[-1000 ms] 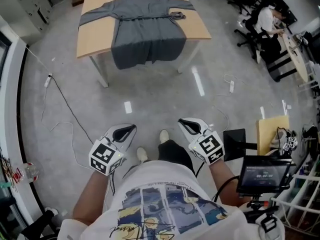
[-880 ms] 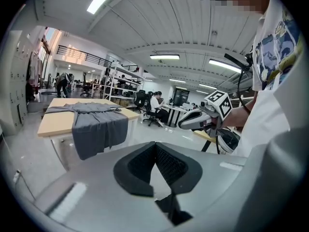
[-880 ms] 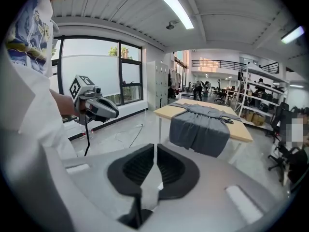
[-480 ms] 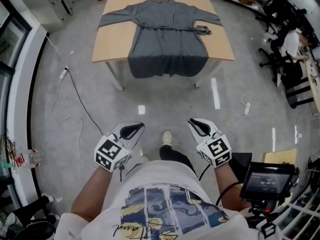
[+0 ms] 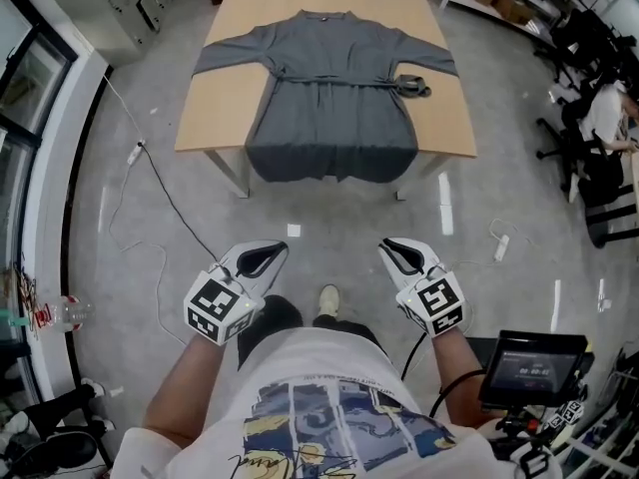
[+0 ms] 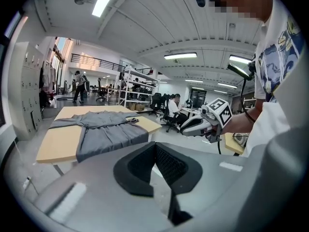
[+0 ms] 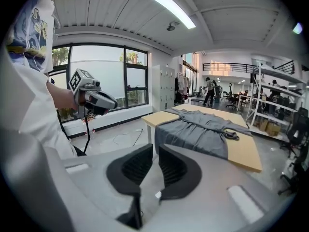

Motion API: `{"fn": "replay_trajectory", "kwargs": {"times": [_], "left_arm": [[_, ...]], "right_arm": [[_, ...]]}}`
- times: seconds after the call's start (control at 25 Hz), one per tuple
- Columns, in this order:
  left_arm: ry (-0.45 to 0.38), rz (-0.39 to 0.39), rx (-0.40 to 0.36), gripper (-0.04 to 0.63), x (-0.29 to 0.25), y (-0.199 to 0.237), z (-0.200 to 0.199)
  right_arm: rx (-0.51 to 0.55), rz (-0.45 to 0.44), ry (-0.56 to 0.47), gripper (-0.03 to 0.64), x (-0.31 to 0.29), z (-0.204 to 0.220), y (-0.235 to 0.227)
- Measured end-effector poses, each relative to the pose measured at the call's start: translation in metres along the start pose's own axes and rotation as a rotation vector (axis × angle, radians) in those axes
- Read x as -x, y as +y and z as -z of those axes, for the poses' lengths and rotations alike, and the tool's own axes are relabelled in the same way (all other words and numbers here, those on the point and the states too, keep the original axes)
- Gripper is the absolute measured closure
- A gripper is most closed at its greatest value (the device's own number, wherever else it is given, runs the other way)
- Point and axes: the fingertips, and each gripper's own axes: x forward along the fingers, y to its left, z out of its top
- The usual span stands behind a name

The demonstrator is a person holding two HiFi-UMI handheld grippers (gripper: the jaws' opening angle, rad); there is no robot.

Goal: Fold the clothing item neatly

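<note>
Closer than a second ago, the limp, light grey long-sleeved dress (image 5: 329,108) lies flat on the pale wooden table (image 5: 225,108), hem overhanging, probably best pinched at its hem corners, while the left gripper (image 5: 262,258) is closed empty and the right gripper (image 5: 399,255) has just been opening a crack, empty.

We're holding our left gripper (image 5: 262,258) and right gripper (image 5: 400,253) out low in front, angled down. Left jaws pressed together, right jaws just cracked open a sliver, nothing between.
</note>
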Motion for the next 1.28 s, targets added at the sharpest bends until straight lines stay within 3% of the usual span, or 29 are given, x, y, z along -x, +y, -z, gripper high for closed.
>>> {"fn": "replay_trajectory", "kwargs": {"times": [0.16,0.56,1.04,1.28], "left_arm": [[-0.013,-0.015,0.019,0.588,-0.036,0.019,-0.015],[-0.014,0.02,0.022,0.588,-0.053,0.072,-0.041],[-0.008,0.173,-0.062,0.588,-0.11,0.16,-0.081],[0.002,0.19,-0.049,0.589,-0.138,0.184,-0.088]], "right_arm": [[-0.021,-0.014,0.006,0.572,-0.02,0.006,-0.033],[-0.088,0.021,0.025,0.557,-0.051,-0.02,-0.066],[-0.199,0.244,0.02,0.555,-0.093,-0.055,-0.174],[-0.241,0.322,0.051,0.547,-0.095,-0.047,-0.232]]}}
